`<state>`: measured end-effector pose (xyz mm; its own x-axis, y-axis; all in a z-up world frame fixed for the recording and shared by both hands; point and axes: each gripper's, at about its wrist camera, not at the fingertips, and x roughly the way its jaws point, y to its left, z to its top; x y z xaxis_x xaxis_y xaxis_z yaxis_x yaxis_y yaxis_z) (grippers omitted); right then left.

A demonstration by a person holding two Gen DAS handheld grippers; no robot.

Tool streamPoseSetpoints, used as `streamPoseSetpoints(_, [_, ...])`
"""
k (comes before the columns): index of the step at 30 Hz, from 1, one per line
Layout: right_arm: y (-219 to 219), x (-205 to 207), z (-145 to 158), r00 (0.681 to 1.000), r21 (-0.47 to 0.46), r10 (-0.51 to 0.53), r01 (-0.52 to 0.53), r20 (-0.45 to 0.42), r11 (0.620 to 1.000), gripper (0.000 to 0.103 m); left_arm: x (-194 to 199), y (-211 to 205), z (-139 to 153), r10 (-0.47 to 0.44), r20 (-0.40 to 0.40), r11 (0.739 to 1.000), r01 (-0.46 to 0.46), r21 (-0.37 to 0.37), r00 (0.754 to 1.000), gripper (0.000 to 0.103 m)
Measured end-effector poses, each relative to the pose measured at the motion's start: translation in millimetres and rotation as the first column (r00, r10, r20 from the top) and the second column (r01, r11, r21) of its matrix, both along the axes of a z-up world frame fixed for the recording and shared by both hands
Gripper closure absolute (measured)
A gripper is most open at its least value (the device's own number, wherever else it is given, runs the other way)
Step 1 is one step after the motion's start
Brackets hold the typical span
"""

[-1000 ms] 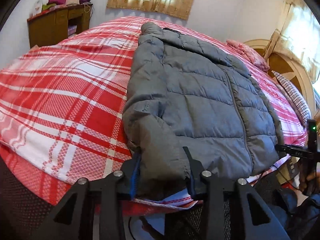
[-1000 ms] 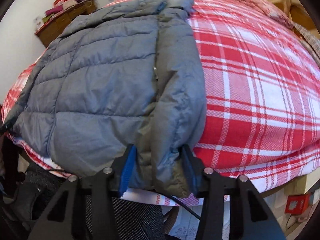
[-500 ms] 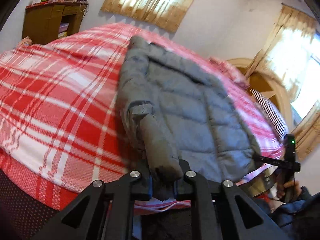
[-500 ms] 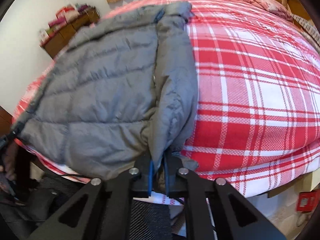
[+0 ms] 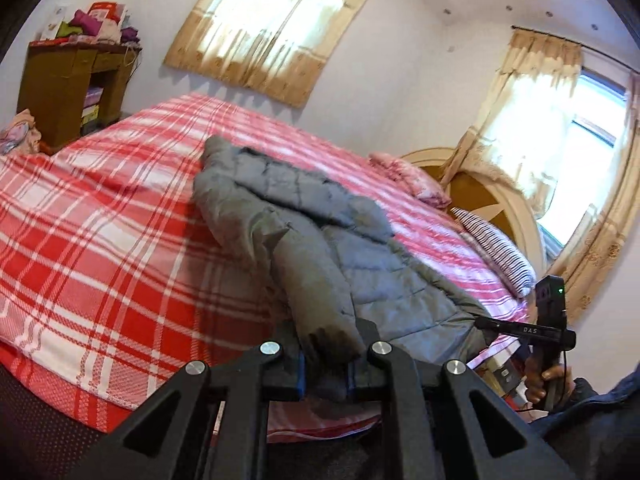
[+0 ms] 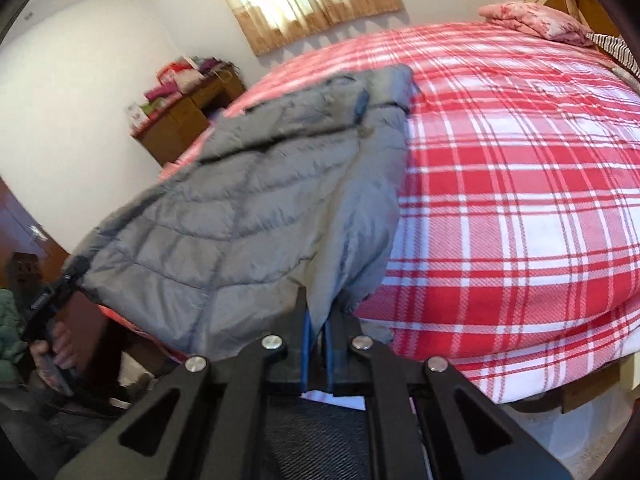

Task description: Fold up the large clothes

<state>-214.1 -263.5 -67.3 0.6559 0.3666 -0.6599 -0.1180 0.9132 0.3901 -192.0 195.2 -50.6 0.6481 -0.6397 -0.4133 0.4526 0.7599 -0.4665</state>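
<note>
Here the grey puffer jacket (image 5: 360, 280) lies on the red plaid bed (image 5: 100, 240) with its long axis running from the near bed edge, where the hem is raised, away toward the collar at the far end near the curtained window (image 5: 272, 28); the collar end rests on the cover while the near end hangs lifted between the two tools; the jacket therefore stretches straight ahead of both claws, and any fold that carries the hem to the collar must travel away along that axis.

The left gripper (image 5: 326, 364) is clenched on the near left corner, a sleeve or side panel bunched thick between its blue-lined jaws; the right gripper (image 6: 316, 332) is pinched tight on a thinner edge of the near right side, its jaws almost meeting; neither is nearer the collar than the other as far as these views show, though the motion blur in the right wrist view makes that hard to judge.

Both tools sit low at the near edge of the bed and point forward and slightly upward along the garment; the left hand (image 6: 52, 348) shows in the right wrist view wrapped round its handle at the far left of the frame, and the right hand (image 5: 540, 380) shows likewise at the right of the left wrist view, so the two are spread about the width of the jacket.

Farther out, a wooden cabinet (image 5: 68, 88) stands by the wall to the far left, and a striped pillow (image 5: 496, 252) lies on the right by the headboard (image 5: 480, 192).
</note>
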Motion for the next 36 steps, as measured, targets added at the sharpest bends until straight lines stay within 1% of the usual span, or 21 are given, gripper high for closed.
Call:
streamPoseSetpoints(2, [-2.4,-6.5,13.0,0.999,-0.002,0.014,-0.014,0.031,1.000,0.095,-8.9,3.5,13.6,-0.017,0.033,1.000,0.018,-0.022,0.999,0.090])
streamPoseSetpoints(6, [-12.8,-16.9,45.3,0.995,0.040,0.028,-0.032,0.099,0.999,0.095,-21.0,10.0,46.2,-0.024,0.093,0.998,0.029,-0.048,0.995,0.090])
streamPoseSetpoints(8, [-20.2,-16.8,67.3,0.989,0.065,0.017,-0.027,0.149,0.998,0.095,-20.2,11.4,62.4,-0.015,0.116,0.999,0.019,-0.040,0.993,0.090])
streamPoseSetpoints(11, [-29.4,-2.6,95.4,0.977,0.090,-0.004,-0.015,0.212,0.996,0.095,-8.0,12.5,89.2,0.010,0.146,1.000,-0.008,-0.013,0.989,0.090])
streamPoseSetpoints(13, [-37.1,18.3,109.5,0.973,0.112,-0.021,-0.005,0.231,0.994,0.095,10.8,12.2,102.9,0.036,0.138,0.999,-0.037,0.001,0.990,0.090])
streamPoseSetpoints(15, [-41.5,43.3,121.1,0.969,0.110,-0.032,0.005,0.243,0.994,0.095,42.4,13.7,115.4,0.080,0.116,0.997,-0.081,0.001,0.990,0.090])
streamPoseSetpoints(16, [-43.0,52.1,124.4,0.968,0.100,-0.032,0.007,0.249,0.995,0.095,52.4,14.7,117.9,0.094,0.102,0.996,-0.094,-0.004,0.990,0.090])
streamPoseSetpoints(17, [-44.1,68.8,129.3,0.966,0.090,-0.036,0.013,0.256,0.996,0.095,71.7,16.6,120.5,0.115,0.083,0.993,-0.114,-0.013,0.990,0.090])
streamPoseSetpoints(18, [-47.0,81.7,130.9,0.966,0.096,-0.039,0.015,0.257,0.995,0.095,92.3,18.0,121.7,0.142,0.061,0.990,-0.141,-0.017,0.988,0.090])
streamPoseSetpoints(19, [-50.5,101.1,134.4,0.966,0.114,-0.049,0.021,0.252,0.993,0.095,104.5,20.6,121.1,0.155,0.045,0.988,-0.155,-0.020,0.987,0.090])
streamPoseSetpoints(21, [-54.2,132.4,137.8,0.967,0.124,-0.071,0.041,0.245,0.991,0.095,147.7,20.9,117.3,0.188,0.007,0.982,-0.188,-0.027,0.982,0.090])
streamPoseSetpoints(24, [-58.8,194.1,134.6,0.972,0.137,-0.118,0.092,0.201,0.986,0.095,205.8,15.4,107.0,0.234,-0.037,0.972,-0.234,-0.006,0.972,0.089])
streamPoseSetpoints(25, [-61.4,205.7,132.1,0.973,0.144,-0.131,0.105,0.188,0.984,0.095,225.9,12.4,102.4,0.250,-0.052,0.968,-0.250,0.008,0.967,0.089])
streamPoseSetpoints(26, [-63.8,228.5,126.8,0.974,0.148,-0.154,0.130,0.165,0.981,0.095,245.1,7.3,98.2,0.261,-0.064,0.965,-0.260,0.022,0.963,0.089])
streamPoseSetpoints(27, [-66.1,249.5,120.1,0.974,0.150,-0.173,0.151,0.145,0.977,0.095,255.3,4.9,94.3,0.268,-0.069,0.963,-0.266,0.031,0.961,0.089])
streamPoseSetpoints(28, [-67.2,262.9,115.1,0.974,0.154,-0.185,0.164,0.130,0.974,0.095,279.3,-1.8,87.2,0.284,-0.076,0.958,-0.280,0.055,0.956,0.089])
streamPoseSetpoints(31, [-69.4,315.5,83.9,0.970,0.126,-0.234,0.225,0.069,0.966,0.095,322.2,-10.8,67.6,0.309,-0.100,0.950,-0.302,0.079,0.946,0.089])
streamPoseSetpoints(32, [-69.3,328.9,74.0,0.967,0.109,-0.248,0.241,0.054,0.964,0.095,343.0,-15.6,54.9,0.324,-0.114,0.944,-0.314,0.098,0.939,0.089])
streamPoseSetpoints(34, [-68.1,348.2,56.2,0.963,0.088,-0.267,0.264,0.027,0.961,0.095,364.8,-23.3,39.2,0.344,-0.133,0.936,-0.327,0.130,0.930,0.089])
streamPoseSetpoints(35, [-67.6,359.3,44.3,0.960,0.069,-0.281,0.280,0.011,0.958,0.095,381.6,-28.1,24.1,0.355,-0.151,0.930,-0.332,0.157,0.923,0.089])
streamPoseSetpoints(36, [-66.6,368.6,34.0,0.957,0.049,-0.289,0.289,-0.002,0.956,0.095,389.5,-29.7,17.7,0.360,-0.162,0.927,-0.334,0.169,0.919,0.089])
